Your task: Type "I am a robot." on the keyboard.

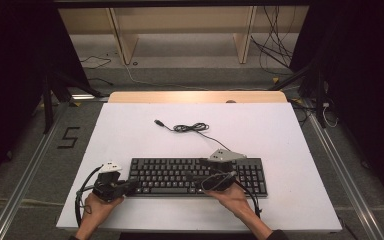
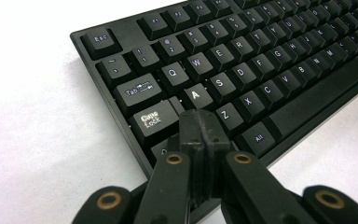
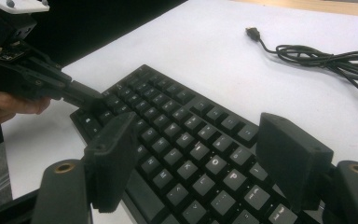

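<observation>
The keyboard (image 1: 200, 176) lies on the near part of the table (image 1: 130, 130). Its cord (image 1: 192, 128) lies behind it. The left gripper (image 1: 130, 186) is at its left end, the right gripper (image 1: 219, 179) over its right half.

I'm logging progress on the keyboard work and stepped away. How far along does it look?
Done: the keyboard lies flat on the table, its cable unplugged.

In hand: the left gripper, jaws shut, has its tip down at the left end of the keys, near Caps Lock. The right gripper hangs open over the right-hand keys, holding nothing.

Left: whether any key is pressed can't be told, and the right gripper hasn't touched one.
</observation>
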Demonstrator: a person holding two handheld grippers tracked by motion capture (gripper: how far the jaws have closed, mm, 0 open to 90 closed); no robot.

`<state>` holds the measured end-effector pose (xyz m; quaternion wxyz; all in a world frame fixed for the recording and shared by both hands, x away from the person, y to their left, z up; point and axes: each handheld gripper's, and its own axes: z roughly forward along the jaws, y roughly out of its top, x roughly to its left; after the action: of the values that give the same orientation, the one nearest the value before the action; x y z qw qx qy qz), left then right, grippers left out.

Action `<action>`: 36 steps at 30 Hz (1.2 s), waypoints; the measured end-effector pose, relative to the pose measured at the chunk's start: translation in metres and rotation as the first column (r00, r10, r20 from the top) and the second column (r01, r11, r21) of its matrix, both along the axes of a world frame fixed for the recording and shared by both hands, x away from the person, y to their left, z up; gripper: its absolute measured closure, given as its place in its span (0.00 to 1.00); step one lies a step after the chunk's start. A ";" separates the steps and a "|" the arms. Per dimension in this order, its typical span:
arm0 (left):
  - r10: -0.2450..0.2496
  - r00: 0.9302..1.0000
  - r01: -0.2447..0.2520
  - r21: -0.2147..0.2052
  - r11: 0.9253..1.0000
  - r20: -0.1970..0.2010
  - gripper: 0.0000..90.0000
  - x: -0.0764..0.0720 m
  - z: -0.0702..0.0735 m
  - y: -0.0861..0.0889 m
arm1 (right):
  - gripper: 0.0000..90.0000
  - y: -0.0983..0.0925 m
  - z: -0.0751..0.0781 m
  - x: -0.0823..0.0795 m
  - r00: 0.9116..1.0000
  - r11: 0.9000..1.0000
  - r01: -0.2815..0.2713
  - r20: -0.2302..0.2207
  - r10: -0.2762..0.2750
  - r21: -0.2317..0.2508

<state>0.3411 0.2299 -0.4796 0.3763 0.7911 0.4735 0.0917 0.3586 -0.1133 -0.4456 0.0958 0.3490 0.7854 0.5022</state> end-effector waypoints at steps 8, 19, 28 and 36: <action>0.004 0.998 -0.001 -0.045 0.999 0.061 0.93 -0.003 0.008 0.000 | 0.34 -0.001 0.001 0.000 1.000 1.000 0.005 0.002 -0.005 0.004; 0.008 0.990 0.011 -0.134 0.991 0.138 0.71 -0.008 0.016 0.000 | 0.34 -0.001 0.001 0.000 1.000 1.000 0.005 0.004 -0.005 0.004; 0.031 0.987 -0.004 -0.172 0.985 0.158 0.49 -0.008 0.019 -0.002 | 0.34 0.000 0.000 0.000 1.000 1.000 0.005 0.005 -0.005 0.004; 0.067 0.983 -0.029 -0.211 0.977 0.174 0.39 -0.007 0.021 0.000 | 0.33 -0.001 0.000 -0.001 1.000 1.000 0.002 0.007 -0.002 0.007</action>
<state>0.3341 0.2301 -0.4590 0.4959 0.7242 0.4635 0.1218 0.3576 -0.1144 -0.4454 0.0979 0.3481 0.7830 0.5061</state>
